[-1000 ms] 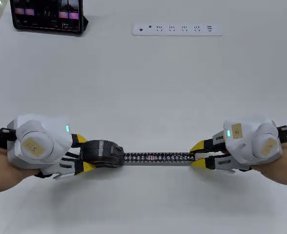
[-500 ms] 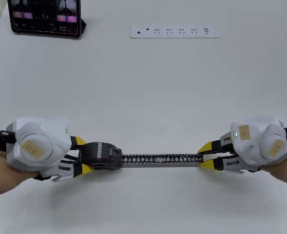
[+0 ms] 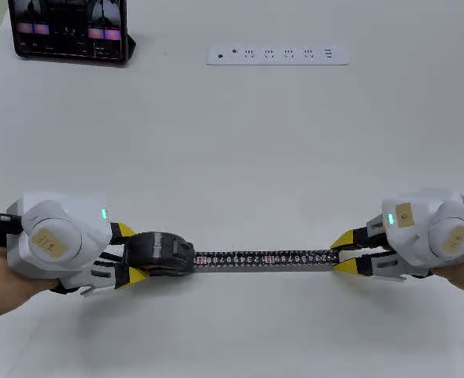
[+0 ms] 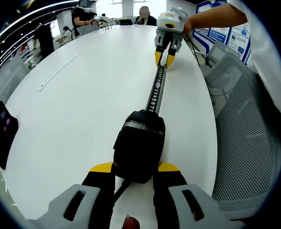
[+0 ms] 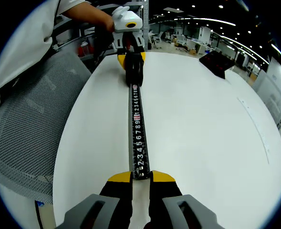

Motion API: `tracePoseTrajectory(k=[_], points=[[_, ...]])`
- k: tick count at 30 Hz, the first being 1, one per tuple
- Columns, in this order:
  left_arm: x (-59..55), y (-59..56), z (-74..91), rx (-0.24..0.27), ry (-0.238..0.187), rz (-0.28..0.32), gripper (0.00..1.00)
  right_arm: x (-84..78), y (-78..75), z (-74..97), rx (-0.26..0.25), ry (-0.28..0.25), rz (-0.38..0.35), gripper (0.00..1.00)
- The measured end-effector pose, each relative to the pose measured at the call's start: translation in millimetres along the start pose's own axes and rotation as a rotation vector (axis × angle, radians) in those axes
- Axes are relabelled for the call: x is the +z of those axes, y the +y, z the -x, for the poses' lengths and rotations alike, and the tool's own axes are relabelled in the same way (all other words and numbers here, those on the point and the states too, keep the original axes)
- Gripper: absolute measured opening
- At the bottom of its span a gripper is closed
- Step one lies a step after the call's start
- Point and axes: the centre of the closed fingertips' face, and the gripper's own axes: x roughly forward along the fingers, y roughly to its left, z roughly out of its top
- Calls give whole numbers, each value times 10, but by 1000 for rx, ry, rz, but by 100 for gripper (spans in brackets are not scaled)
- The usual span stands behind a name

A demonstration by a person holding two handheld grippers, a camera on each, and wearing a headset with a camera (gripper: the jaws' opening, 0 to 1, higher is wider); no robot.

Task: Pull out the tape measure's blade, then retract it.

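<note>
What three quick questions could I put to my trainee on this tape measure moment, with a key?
1. True or false: the left gripper is shut on the tape measure's case.
2. What does the right gripper grip? A the end of the blade; B the case; C nothing.
3. Short answer: with the blade drawn out along the table, which task step is left?
Key: 1 true; 2 A; 3 retracting the blade.
</note>
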Motion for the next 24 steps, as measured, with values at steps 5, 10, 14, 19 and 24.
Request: tracePoseTrajectory(k=[5, 10, 14, 19, 24], points=[[1, -2, 3, 1, 1, 0, 25, -69, 2, 45, -2, 16, -1, 8], [1, -3, 4, 0, 2, 0, 25, -135, -1, 97, -4, 29, -11, 8], [1, -4, 4, 1, 4, -1, 25, -166, 13, 126, 0, 45, -10, 8], [2, -4, 4, 3, 5, -2, 25, -222, 11, 159, -1, 59, -12, 8], [4, -4, 1, 4, 5, -1, 25, -239, 6, 163, -2, 66, -28, 8]])
